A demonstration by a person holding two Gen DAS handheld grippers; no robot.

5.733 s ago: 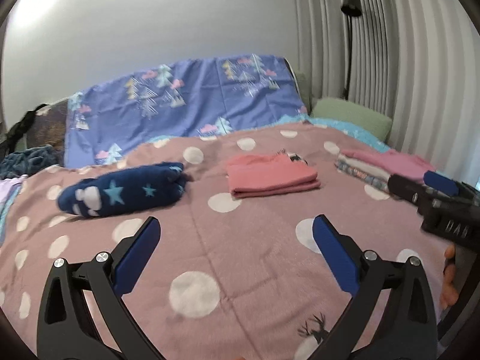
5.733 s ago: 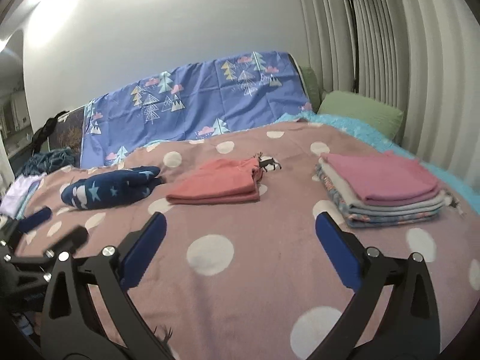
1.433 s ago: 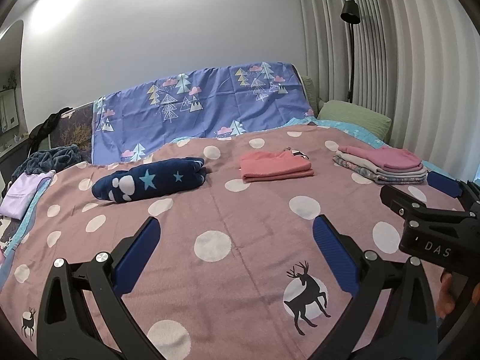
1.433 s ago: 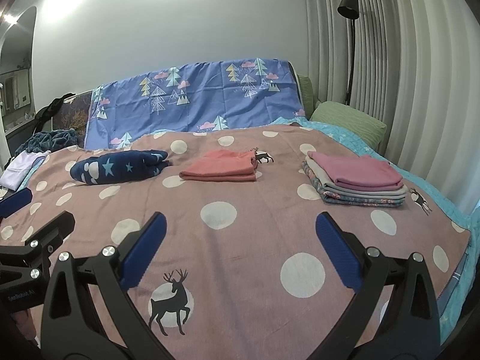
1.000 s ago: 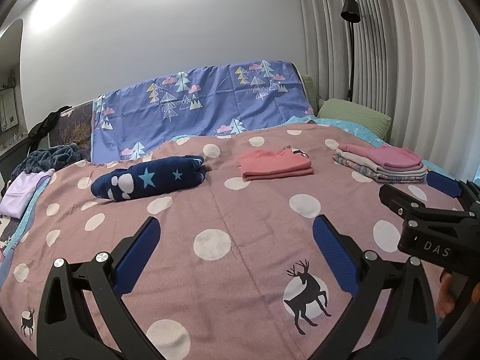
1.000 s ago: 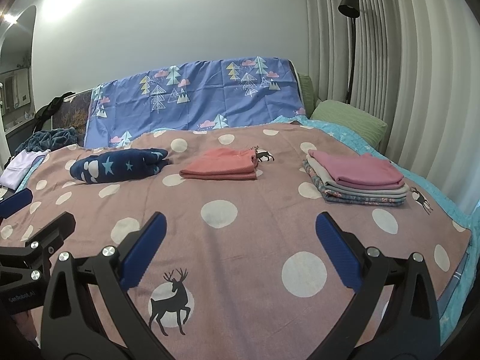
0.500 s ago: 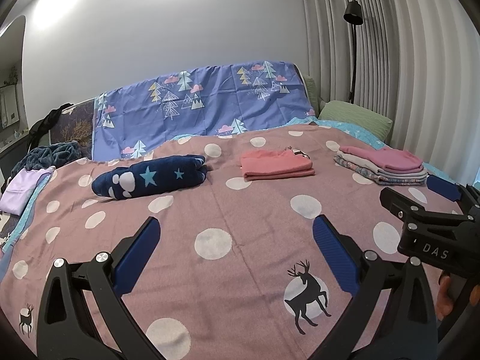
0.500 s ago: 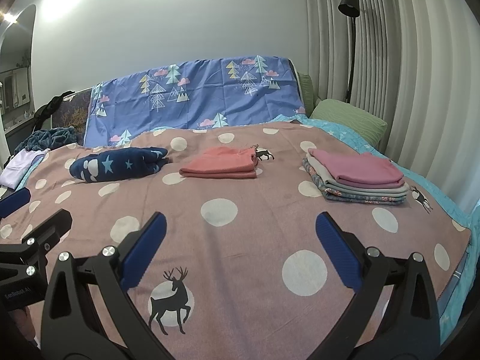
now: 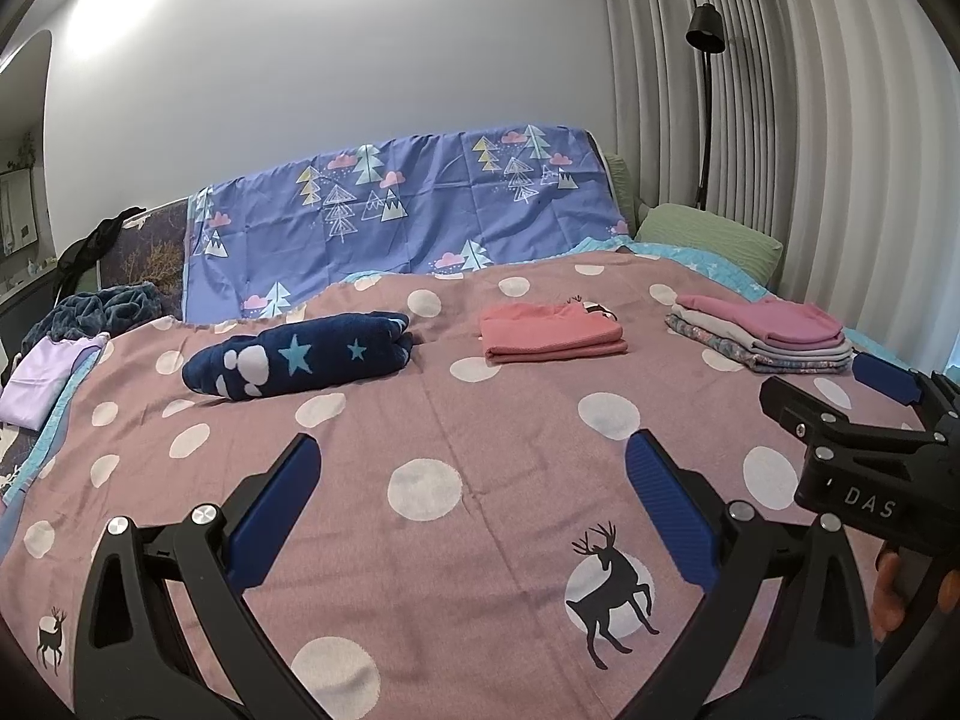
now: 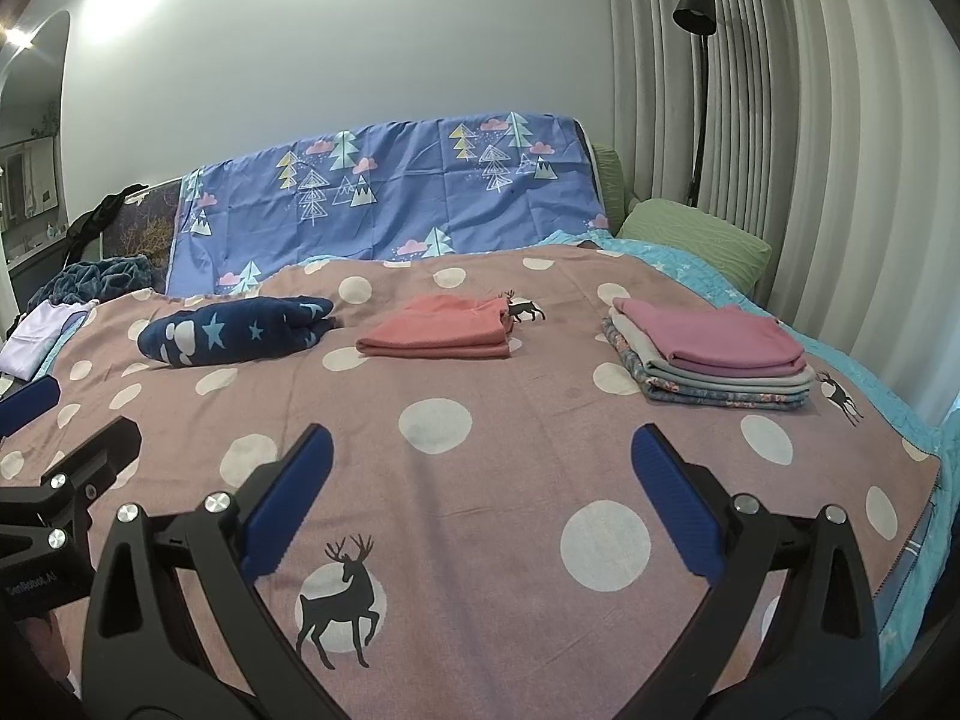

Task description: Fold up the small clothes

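A folded coral-pink garment (image 9: 551, 335) (image 10: 441, 333) lies in the middle of the bed. To its right stands a stack of folded clothes (image 9: 765, 339) (image 10: 714, 360) with a pink piece on top. A rolled navy garment with stars (image 9: 300, 361) (image 10: 237, 336) lies to the left. My left gripper (image 9: 468, 462) hovers open over the near part of the blanket, holding nothing. My right gripper (image 10: 480, 450) is open too and empty; it shows at the right edge of the left wrist view (image 9: 840, 402).
The bed carries a mauve blanket with white dots and deer (image 9: 432, 420). A blue tree-print sheet (image 9: 408, 222) covers the headboard. A green pillow (image 10: 696, 240), a floor lamp (image 10: 699, 84) and curtains stand at the right. A lilac garment (image 9: 42, 378) and dark clothes (image 9: 102, 312) lie far left.
Both grippers have drawn back from the clothes since the earliest frames, so more blanket shows. Over the last second the views barely shift. Both stay open.
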